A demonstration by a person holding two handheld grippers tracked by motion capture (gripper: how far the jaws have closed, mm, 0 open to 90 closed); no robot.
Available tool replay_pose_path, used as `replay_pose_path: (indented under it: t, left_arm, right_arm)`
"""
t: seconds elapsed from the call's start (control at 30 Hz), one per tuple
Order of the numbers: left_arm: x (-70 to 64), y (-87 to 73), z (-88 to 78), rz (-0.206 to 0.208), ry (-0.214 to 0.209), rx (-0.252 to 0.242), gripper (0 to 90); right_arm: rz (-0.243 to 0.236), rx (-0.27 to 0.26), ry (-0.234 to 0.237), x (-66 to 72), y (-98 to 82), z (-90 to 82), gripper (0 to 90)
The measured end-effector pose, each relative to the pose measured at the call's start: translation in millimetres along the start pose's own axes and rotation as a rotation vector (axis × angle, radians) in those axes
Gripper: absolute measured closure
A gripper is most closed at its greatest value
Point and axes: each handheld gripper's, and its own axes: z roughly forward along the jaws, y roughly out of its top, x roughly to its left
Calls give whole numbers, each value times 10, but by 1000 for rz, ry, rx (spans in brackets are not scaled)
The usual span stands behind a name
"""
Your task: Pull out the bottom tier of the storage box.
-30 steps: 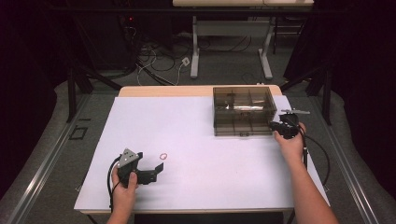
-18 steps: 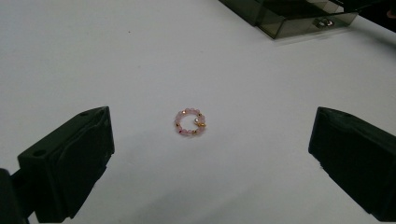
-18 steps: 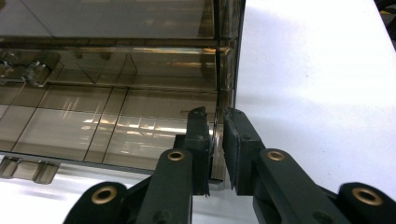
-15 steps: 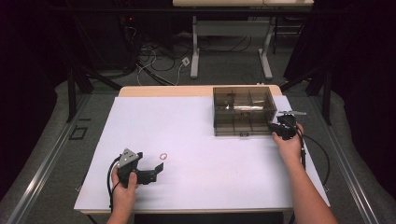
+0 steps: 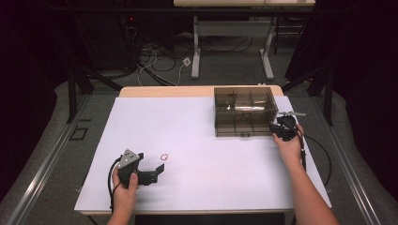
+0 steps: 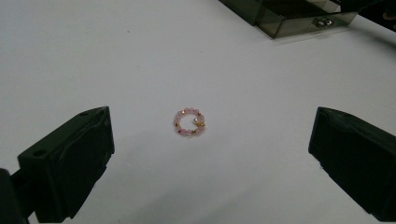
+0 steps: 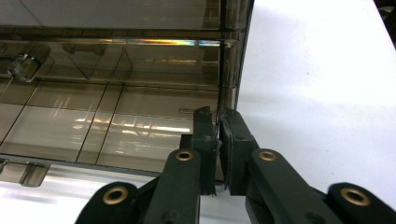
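A: Where is the right gripper (image 7: 217, 122)?

B: At the near right corner of the box (image 5: 244, 110), a smoky clear plastic organiser with compartments, lying at the far right of the white table (image 5: 197, 140). In the right gripper view the jaws have just been closing and now pinch the box's thin side wall between the pads. The person's right hand (image 5: 287, 143) holds it from behind.

A: And the left gripper (image 5: 157, 169)?

B: It rests near the front left of the table, in the left hand (image 5: 126, 192). Its jaws stand wide apart, gripping nothing.

A: What lies in front of it?

B: A small ring (image 6: 189, 122) of pink beads with a few gold ones, flat on the table, just ahead of the jaws and midway between them, touching neither. The box is well apart from it, far right.
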Motion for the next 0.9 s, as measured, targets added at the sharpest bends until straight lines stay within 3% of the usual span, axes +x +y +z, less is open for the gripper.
replay_pose_path:
  t: [0.4, 0.9]
  left_arm:
    - [0, 0, -3, -4, 1, -3, 1]
    - [2, 2, -3, -5, 0, -4, 1]
  right_arm:
    - [26, 3, -20, 24, -6, -19, 872]
    - [35, 17, -3, 15, -13, -48, 871]
